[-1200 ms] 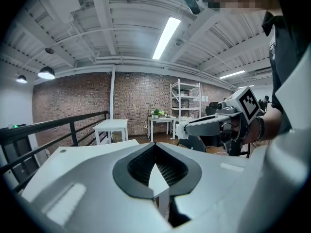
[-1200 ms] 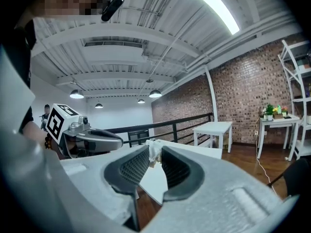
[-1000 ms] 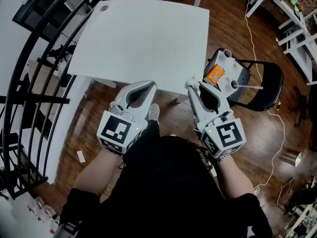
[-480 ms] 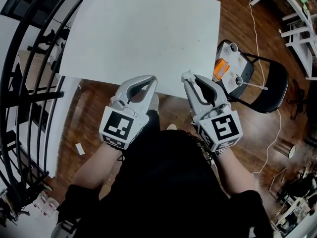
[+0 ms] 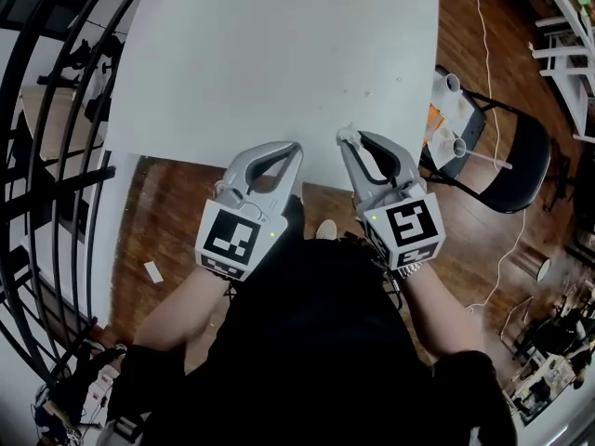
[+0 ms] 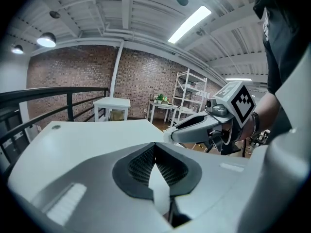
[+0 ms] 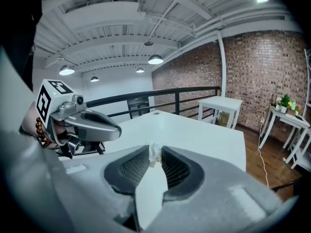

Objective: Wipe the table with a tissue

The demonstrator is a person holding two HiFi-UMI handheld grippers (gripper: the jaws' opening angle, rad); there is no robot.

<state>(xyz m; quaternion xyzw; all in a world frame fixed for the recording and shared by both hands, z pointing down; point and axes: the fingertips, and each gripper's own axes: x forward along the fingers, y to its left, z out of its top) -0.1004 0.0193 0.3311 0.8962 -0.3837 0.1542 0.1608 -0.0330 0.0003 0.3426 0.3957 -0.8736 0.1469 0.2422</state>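
The tissue [image 7: 154,154] sits pinched between the right claw [image 5: 348,140] tips.

table [image 5: 279,63]: smooth, matt white top
floor [image 5: 177,214]: glossy dark wood, 6 o'clock of table
tissue [image 7: 154,155]: crumpled white paper
right gripper [image 7: 155,148]: smooth grey plastic, ribbed black pads [image 7: 133,169]
railing [image 7: 177,93]: black metal

Loft-style studio workspace, brick wall [image 7: 262,67], black mezzanine railing [image 7: 194,90], white table [image 5: 279,54], wooden floor [image 5: 177,212], metal shelving [image 6: 190,98]
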